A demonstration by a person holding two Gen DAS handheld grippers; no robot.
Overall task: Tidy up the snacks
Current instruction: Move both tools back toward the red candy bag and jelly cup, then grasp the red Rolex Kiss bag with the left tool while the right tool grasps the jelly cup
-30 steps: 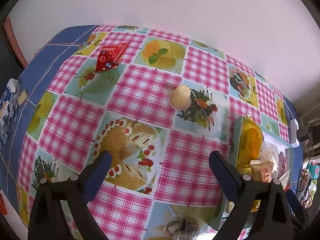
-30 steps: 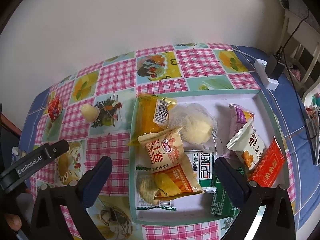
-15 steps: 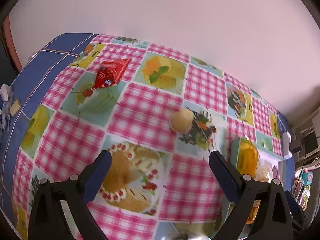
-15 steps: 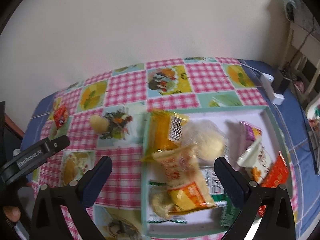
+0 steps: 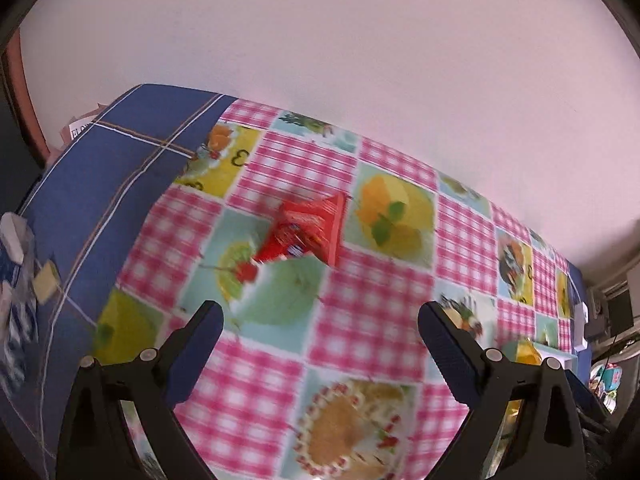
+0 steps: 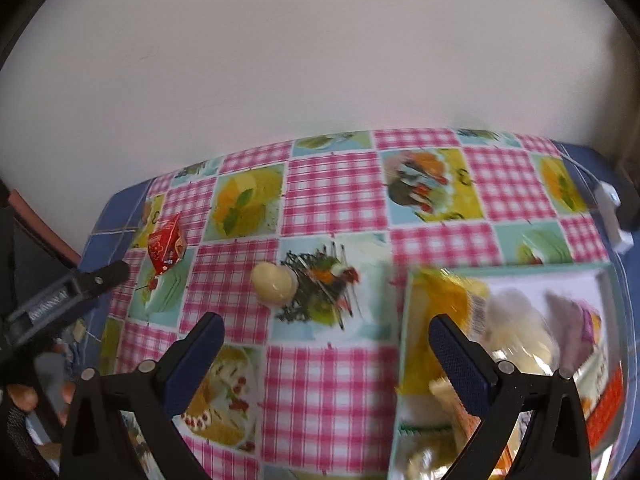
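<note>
A red snack packet (image 5: 306,232) lies on the checked tablecloth, just beyond my open, empty left gripper (image 5: 320,328); it also shows at the left of the right wrist view (image 6: 166,248). A pale round bun-like snack (image 6: 274,282) lies on the cloth ahead of my open, empty right gripper (image 6: 326,340). The light green tray (image 6: 404,320) at the right holds several snack packets, among them a yellow one (image 6: 436,320) and a clear-wrapped pale one (image 6: 520,332). The left gripper's finger (image 6: 72,288) shows at the left edge of the right wrist view.
The table (image 5: 384,288) stands against a plain wall. A blue cloth (image 5: 112,160) covers its left end, with small items (image 5: 20,264) beyond. A white power adapter (image 6: 612,216) lies at the table's right end.
Both grippers have swung left. The left one has come closer to the red packet, which now lies centred ahead. The right view has shifted from the tray toward the bun.
</note>
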